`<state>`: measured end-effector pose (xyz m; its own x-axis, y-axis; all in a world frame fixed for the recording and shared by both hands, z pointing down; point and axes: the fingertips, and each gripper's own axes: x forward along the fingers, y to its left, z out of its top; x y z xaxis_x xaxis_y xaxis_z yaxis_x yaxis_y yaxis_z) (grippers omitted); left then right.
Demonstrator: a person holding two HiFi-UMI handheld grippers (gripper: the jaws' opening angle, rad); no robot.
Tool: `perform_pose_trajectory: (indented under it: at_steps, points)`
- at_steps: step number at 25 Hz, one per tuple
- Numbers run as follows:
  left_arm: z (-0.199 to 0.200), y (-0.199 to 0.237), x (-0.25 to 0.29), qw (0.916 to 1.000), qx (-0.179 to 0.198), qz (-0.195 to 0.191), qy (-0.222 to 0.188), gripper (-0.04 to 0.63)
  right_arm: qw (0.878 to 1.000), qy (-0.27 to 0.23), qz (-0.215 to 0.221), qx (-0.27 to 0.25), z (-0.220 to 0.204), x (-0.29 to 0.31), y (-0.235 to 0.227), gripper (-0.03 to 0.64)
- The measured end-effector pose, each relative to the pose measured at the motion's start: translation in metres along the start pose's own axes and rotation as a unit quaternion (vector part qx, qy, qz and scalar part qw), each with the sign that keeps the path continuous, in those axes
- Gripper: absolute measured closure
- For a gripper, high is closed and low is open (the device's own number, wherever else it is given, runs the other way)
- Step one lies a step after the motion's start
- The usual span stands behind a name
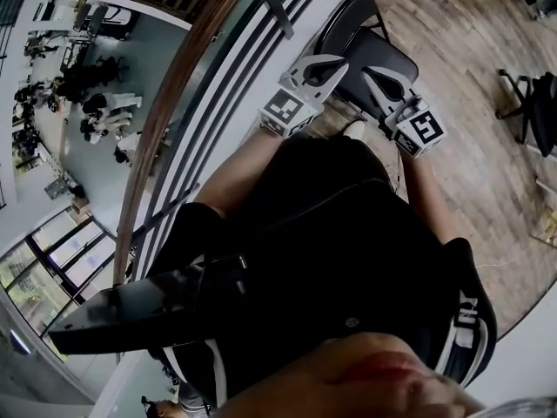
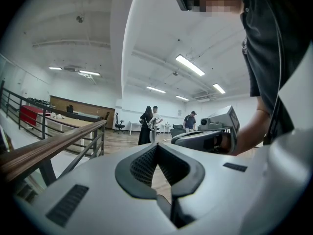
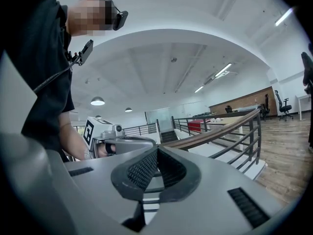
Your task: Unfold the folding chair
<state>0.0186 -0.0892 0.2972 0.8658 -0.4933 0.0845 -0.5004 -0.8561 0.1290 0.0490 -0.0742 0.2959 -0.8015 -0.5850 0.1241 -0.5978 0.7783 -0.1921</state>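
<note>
- The folding chair (image 1: 393, 57) is black, with a flat dark panel and a thin rounded tube loop rising behind it. From this steep angle I cannot tell how far it is unfolded.
- It stands on the wooden floor (image 1: 461, 42) at the top of the head view, just beside the railing (image 1: 184, 77) and in front of the person. There is one such chair, and it shows in neither gripper view.
- There are two grippers, both over the chair in the head view. The left gripper (image 1: 338, 64) lies across the chair's left side and the right gripper (image 1: 372, 75) across its middle. Whether either tip touches the chair cannot be told.
- The left gripper (image 2: 156, 147) has its jaws pressed together at the tips, with only floor showing through the gap behind the pads.
- The right gripper (image 3: 156, 151) is likewise closed on nothing, with the railing beyond it.
- Each gripper carries one marker cube, two in all: left (image 1: 285, 111) and right (image 1: 421, 130).
- The person's two bare forearms reach forward from black clothing.
- One office chair (image 1: 533, 103) stands well apart at the right edge.
- Three people (image 2: 146, 126) stand far off across the room in the left gripper view.
</note>
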Motion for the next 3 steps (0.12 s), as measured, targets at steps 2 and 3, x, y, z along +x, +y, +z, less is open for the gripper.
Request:
perform_pose_trajectory:
  at_steps: [2, 3]
  points:
    - [0.0012, 0.0007, -0.0013, 1.0000, -0.001, -0.002, 0.000, 0.592, 1.000, 0.000, 0.000, 0.001, 0.0023, 0.0015, 0.0009, 0.611]
    - [0.0018, 0.0012, -0.0021, 1.0000, -0.002, -0.002, 0.000, 0.592, 1.000, 0.000, 0.001, 0.001, 0.0037, 0.0025, 0.0017, 0.611]
